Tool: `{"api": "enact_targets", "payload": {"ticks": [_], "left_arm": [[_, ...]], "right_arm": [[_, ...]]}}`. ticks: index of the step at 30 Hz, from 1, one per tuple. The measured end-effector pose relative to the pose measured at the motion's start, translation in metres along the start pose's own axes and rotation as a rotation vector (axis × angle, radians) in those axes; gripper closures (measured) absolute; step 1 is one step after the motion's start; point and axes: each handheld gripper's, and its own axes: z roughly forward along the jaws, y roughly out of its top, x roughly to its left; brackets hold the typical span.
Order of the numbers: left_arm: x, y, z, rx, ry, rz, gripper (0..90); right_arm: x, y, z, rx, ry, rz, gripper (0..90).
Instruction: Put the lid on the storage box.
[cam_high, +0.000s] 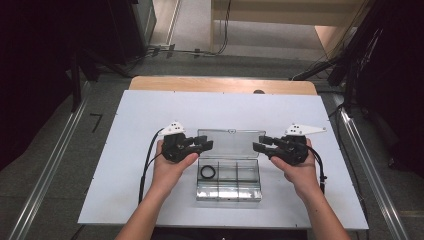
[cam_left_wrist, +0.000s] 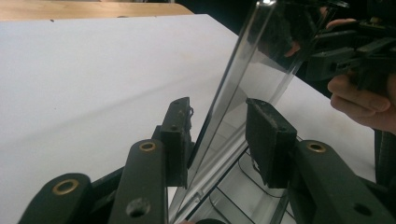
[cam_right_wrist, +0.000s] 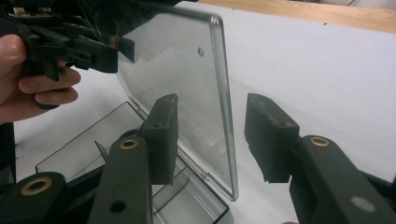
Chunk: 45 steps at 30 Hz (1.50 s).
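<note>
A clear plastic compartment box (cam_high: 229, 194) lies open at the middle of the white board (cam_high: 150, 110), its lid (cam_high: 230, 145) standing upright at the back. One black ring (cam_high: 207, 171) sits in its left compartment. My left gripper (cam_high: 209, 144) is open at the lid's left edge. In the left gripper view the lid (cam_left_wrist: 252, 79) runs up between the parted jaws of this gripper (cam_left_wrist: 219, 121). My right gripper (cam_high: 256, 143) is open at the lid's right edge. In the right gripper view the lid's edge (cam_right_wrist: 224, 93) stands between the jaws of that gripper (cam_right_wrist: 212, 116).
The white board lies on a wooden table whose back edge (cam_high: 220, 85) shows beyond it. A cable (cam_high: 147, 160) trails from the left gripper across the board. There is bare board on both sides of the box and behind it.
</note>
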Motion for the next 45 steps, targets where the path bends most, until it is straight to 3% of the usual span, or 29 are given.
{"api": "enact_targets", "payload": {"ticks": [25,28,32,36,45], "left_arm": [[-0.006,-0.005,-0.006,0.016,-0.025,0.02,57.1],[-0.007,-0.005,-0.007,0.017,-0.039,0.011,53.4],[-0.011,-0.005,-0.01,0.028,-0.03,0.034,44.4],[-0.011,-0.007,-0.016,0.026,-0.016,0.033,41.8],[-0.012,-0.014,-0.034,0.013,0.016,0.021,46.3]], "right_arm": [[0.016,0.005,-0.003,-0.002,0.023,-0.042,59.8],[0.016,0.004,-0.004,-0.002,0.025,-0.041,59.7],[0.017,0.003,-0.004,0.002,0.026,-0.039,60.0],[0.018,0.002,-0.004,0.001,0.025,-0.038,60.1],[0.02,0.0,-0.006,0.004,0.025,-0.042,59.8]]}}
